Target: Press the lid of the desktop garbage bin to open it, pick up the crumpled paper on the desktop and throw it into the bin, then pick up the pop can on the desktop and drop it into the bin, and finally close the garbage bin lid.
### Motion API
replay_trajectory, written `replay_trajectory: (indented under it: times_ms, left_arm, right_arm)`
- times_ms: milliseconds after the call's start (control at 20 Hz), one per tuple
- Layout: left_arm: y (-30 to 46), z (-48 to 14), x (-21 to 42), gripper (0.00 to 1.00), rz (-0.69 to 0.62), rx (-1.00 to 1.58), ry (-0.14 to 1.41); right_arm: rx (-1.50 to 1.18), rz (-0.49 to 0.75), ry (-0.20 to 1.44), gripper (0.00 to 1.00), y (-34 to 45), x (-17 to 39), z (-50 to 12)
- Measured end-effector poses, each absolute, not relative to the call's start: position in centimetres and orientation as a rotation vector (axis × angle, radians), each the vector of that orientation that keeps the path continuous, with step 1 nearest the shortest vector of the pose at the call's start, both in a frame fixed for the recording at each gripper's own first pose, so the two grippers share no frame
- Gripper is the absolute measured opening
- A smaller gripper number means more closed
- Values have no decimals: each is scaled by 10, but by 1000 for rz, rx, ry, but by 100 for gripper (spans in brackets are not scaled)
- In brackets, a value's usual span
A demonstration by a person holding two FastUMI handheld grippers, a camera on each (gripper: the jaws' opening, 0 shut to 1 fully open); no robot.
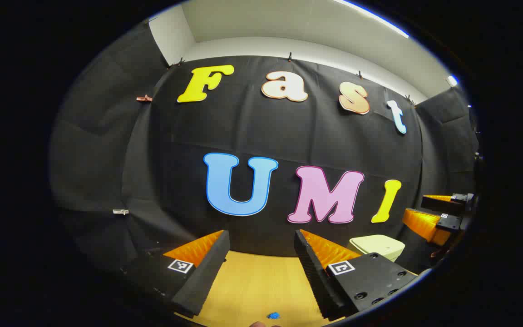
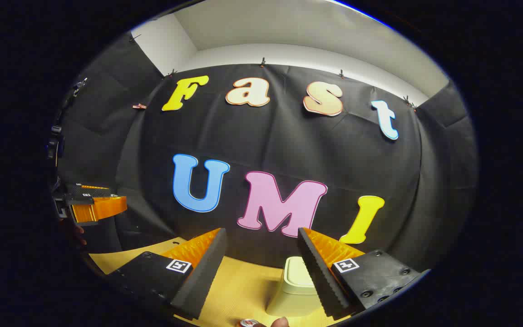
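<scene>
The pale desktop bin (image 2: 294,290) stands on the wooden table (image 2: 239,286) with its lid down, just ahead of my right gripper (image 2: 261,232) and partly behind that gripper's right finger. My right gripper is open and holds nothing. The top of the pop can (image 2: 249,323) peeks in at the bottom edge. In the left gripper view the bin (image 1: 377,247) sits to the right, past my open, empty left gripper (image 1: 260,236). A small blue crumpled bit (image 1: 273,315), perhaps the paper, lies at the bottom edge.
Bare wooden table (image 1: 252,281) stretches ahead to the black cloth wall. The right gripper (image 1: 418,206) hangs at the far right of the left gripper view. The left gripper (image 2: 114,195) hangs at the far left of the right gripper view.
</scene>
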State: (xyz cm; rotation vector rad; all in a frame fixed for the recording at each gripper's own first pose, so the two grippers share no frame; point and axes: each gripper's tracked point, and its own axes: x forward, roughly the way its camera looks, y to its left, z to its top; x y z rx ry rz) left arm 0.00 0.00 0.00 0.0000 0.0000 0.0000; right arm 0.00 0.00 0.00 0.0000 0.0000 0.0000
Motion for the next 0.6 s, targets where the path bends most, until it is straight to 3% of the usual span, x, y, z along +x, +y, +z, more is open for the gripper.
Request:
replay_trajectory:
  times_ms: [600]
  left_arm:
    - [-26,-26,15,92,-122,23,54]
  right_arm:
    - [25,-130,47,97,-39,-28,-24]
